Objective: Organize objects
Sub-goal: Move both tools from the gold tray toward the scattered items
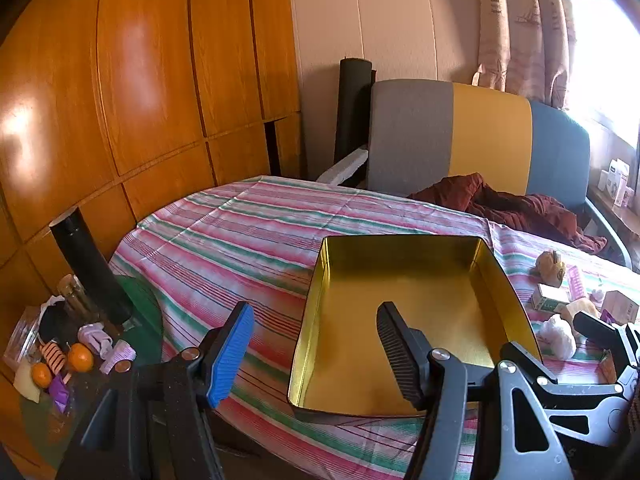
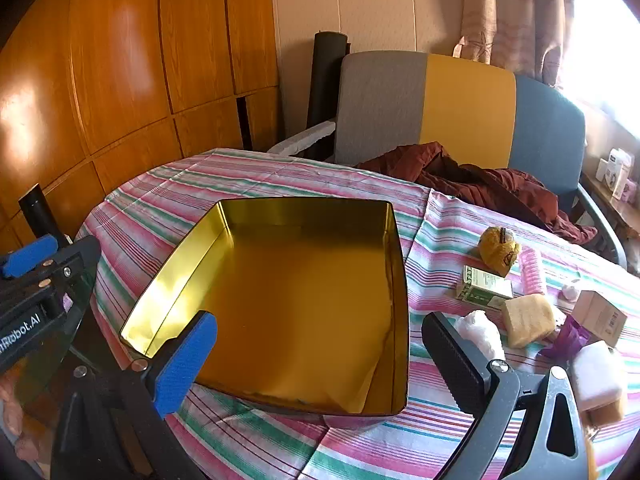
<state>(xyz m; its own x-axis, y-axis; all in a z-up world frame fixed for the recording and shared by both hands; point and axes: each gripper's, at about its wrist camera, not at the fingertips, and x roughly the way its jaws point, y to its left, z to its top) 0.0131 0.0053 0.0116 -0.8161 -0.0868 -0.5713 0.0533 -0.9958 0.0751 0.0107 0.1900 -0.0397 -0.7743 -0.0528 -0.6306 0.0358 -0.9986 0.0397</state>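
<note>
Hovering over the near edge of the open rectangular gold metal tin (image 1: 404, 320), the left gripper (image 1: 316, 350) shows in its own wrist view with blue and black fingers spread wide and nothing between them; the tin sits empty on the pink-and-green striped tablecloth (image 1: 240, 232), and small items lie to the tin's right. From the right wrist view, the right gripper (image 2: 320, 364) is likewise wide apart and empty, straddling the tin's near right corner, while just right of the tin lie a crumpled white plastic lump (image 2: 478, 332), a pale yellow sponge block (image 2: 526, 320), a green-and-white carton (image 2: 484, 286) and a yellow round pouch (image 2: 498, 250). Sorting seems not yet begun: nothing is in the tin. The next move likely calls for the right gripper to swing right of the tin, close on the nearest lump, and carry it in.
</note>
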